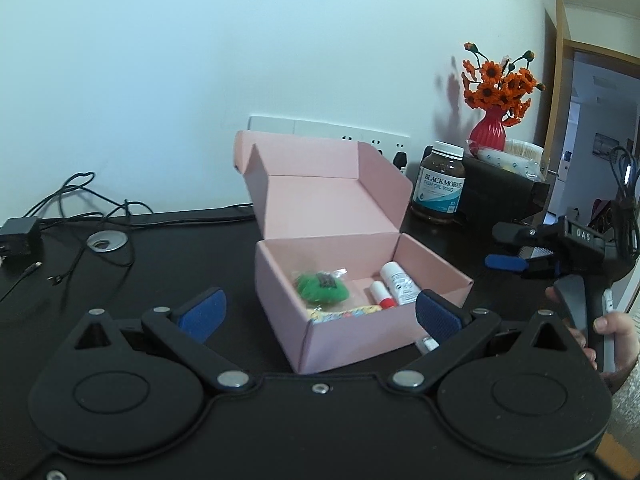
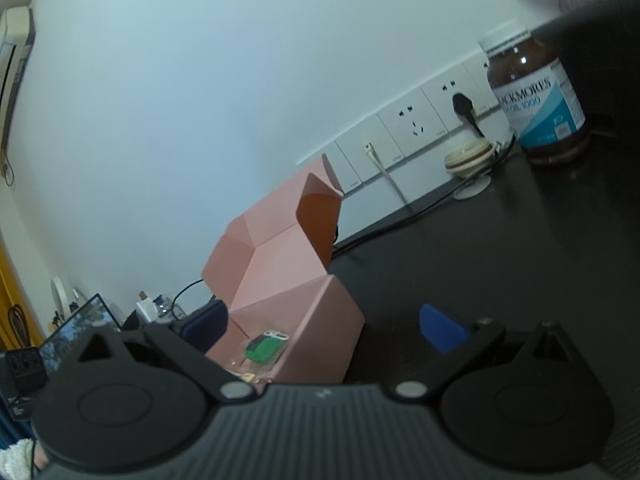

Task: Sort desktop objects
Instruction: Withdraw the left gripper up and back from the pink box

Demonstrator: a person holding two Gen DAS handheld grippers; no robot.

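A pink cardboard box stands open on the black desk, lid up. Inside lie a green item in clear wrap, a white bottle, a small white tube with a red cap and a patterned item at the front. My left gripper is open and empty, its fingers on either side of the box's near corner. My right gripper is open and empty, right of the box above the desk. In the right wrist view the box is low and left, the right gripper open beside it.
A brown Blackmores fish oil bottle stands behind the box on the right, next to a black case and a red vase of orange flowers. Cables, a power adapter and a desk grommet lie at the left. Wall sockets run behind.
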